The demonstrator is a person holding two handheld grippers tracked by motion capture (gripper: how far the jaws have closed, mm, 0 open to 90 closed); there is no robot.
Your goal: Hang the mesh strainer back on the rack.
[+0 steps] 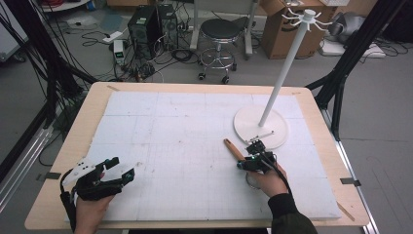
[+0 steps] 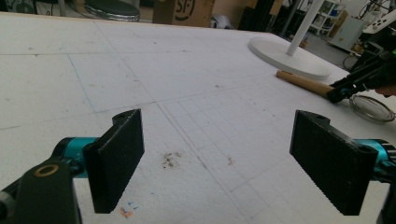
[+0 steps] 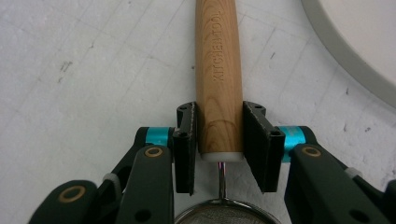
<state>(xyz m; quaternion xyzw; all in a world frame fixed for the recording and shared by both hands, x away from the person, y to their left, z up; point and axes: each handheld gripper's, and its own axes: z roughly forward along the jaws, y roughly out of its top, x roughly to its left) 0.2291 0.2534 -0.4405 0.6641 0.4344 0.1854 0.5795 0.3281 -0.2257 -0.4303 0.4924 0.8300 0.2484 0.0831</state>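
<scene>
Right gripper (image 3: 219,140) is seen clenched on the wooden handle (image 3: 218,70) of the strainer, low in the right gripper view, where the engraved lettering can be read. From the high view, the handle (image 1: 233,148) is shown lying right of centre beside the white stand base (image 1: 251,127). Left gripper (image 2: 217,158) is held released over the bare foam board (image 2: 140,70).

High view looks down over the table (image 1: 73,146); both gripper views skim it closely, sharing the wooden handle (image 3: 218,70).

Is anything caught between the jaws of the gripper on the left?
No, the left gripper has its jaws standing wide apart with just bare white table between them.
</scene>
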